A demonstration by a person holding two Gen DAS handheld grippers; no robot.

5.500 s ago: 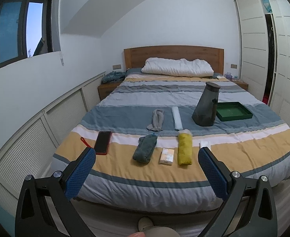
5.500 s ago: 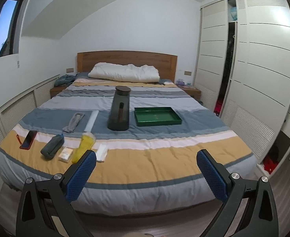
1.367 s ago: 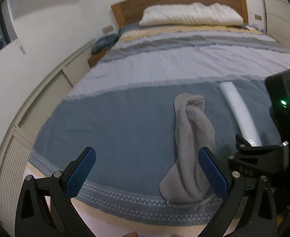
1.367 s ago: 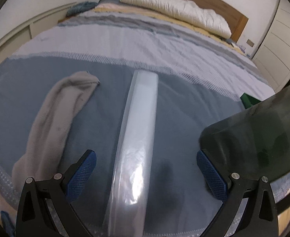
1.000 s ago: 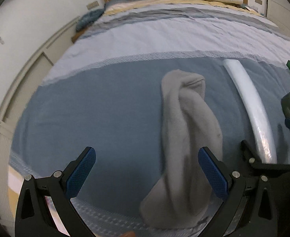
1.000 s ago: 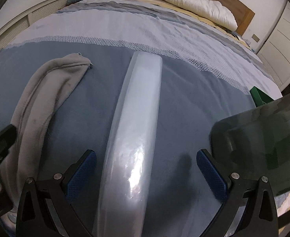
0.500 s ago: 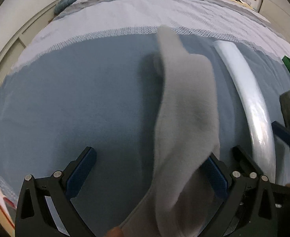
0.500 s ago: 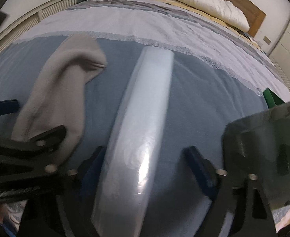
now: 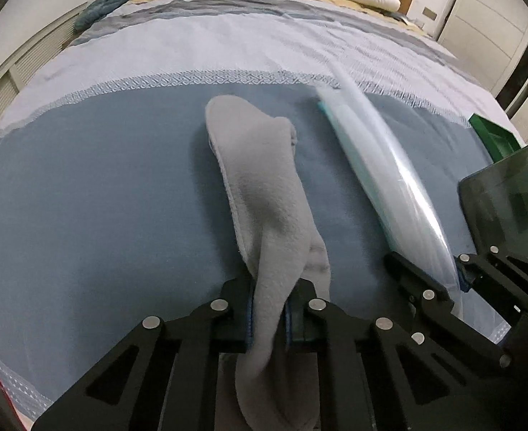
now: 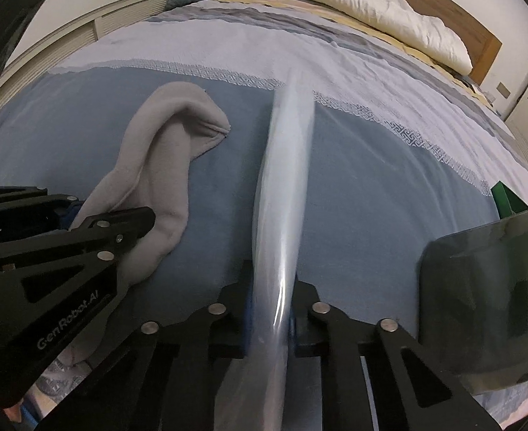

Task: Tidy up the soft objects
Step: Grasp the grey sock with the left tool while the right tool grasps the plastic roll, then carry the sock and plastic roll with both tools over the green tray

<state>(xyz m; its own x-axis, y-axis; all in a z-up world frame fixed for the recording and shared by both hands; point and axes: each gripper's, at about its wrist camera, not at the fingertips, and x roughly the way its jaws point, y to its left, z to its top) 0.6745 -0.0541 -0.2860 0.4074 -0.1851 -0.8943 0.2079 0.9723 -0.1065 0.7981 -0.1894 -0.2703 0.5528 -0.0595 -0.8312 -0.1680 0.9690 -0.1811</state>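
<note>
Jaws of left gripper clamp the grey sock near its lower end; right gripper pinches a long plastic-wrapped roll, possibly lifted off the bedspread.

two fisheye views, each mounted on a handheld gripper and looking forward along its fingers, low and close over a striped bedspread, facing the headboard and pillow at the top of each frame. the left wrist view sits just left of the other: the right gripper shows at its lower right, and the left gripper at the right view's lower left. both share the grey sock, the clear plastic roll and a dark container at the right edge
</note>
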